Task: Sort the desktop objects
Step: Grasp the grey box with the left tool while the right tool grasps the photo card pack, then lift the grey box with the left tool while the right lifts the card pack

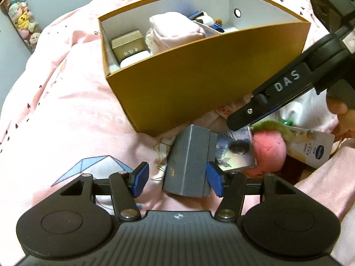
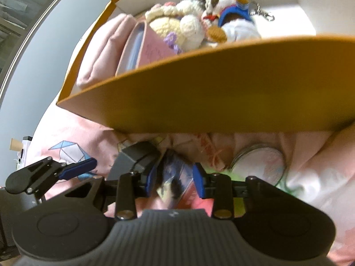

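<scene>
The orange box (image 1: 199, 84) stood far on the pink bed (image 1: 55, 115), and just near of its wall the grey case (image 1: 188, 164) lay lengthwise toward it, between the wide jaws of the left tool (image 1: 176, 180), while the right tool (image 2: 175, 180) gripped a photo card (image 2: 177, 177).

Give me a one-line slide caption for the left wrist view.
Left gripper open around a grey box on pink bedding, right gripper over a picture card, orange storage box behind.
</scene>
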Demonstrator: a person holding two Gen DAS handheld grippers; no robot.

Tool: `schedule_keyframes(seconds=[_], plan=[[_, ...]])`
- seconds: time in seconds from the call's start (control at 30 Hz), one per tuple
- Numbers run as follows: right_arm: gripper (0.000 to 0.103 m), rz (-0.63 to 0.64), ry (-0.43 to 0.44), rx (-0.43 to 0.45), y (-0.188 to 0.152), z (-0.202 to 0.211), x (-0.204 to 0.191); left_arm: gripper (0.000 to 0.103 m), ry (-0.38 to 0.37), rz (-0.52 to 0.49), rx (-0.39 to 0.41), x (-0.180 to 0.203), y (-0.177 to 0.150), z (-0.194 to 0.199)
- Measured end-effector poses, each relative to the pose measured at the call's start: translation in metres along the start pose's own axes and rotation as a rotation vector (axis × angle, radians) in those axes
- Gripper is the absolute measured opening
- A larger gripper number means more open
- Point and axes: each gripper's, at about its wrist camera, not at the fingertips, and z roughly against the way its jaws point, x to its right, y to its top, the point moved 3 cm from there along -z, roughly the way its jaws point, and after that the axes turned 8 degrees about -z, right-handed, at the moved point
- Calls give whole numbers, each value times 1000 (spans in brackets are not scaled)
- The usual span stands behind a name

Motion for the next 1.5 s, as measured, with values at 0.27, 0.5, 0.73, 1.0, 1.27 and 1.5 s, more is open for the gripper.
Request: schedule_keyframes(seconds=[0.27,0.5,0.73,1.0,1.27,1.5], plan=[[13,112,29,-61,-9,-18,-28,63,-55,97,-9,-14,2,-20],[12,158,50,-55,-9,-20,-38,62,-154,98,20,-8,4,-20],[16,157,51,-44,-11,-17,-41,47,-85,61,-32,-2,4,-42],[23,221,-79,-56,5,-23,-27,43,-117,119,-36,-10,0,-41],[39,262,-101,-153,13,-57,-19,43,-176,216,-56,-22,-2,-49],[44,357,-108,-165,6,-68,-33,43,-202,264,-66,-26,-2,-51]])
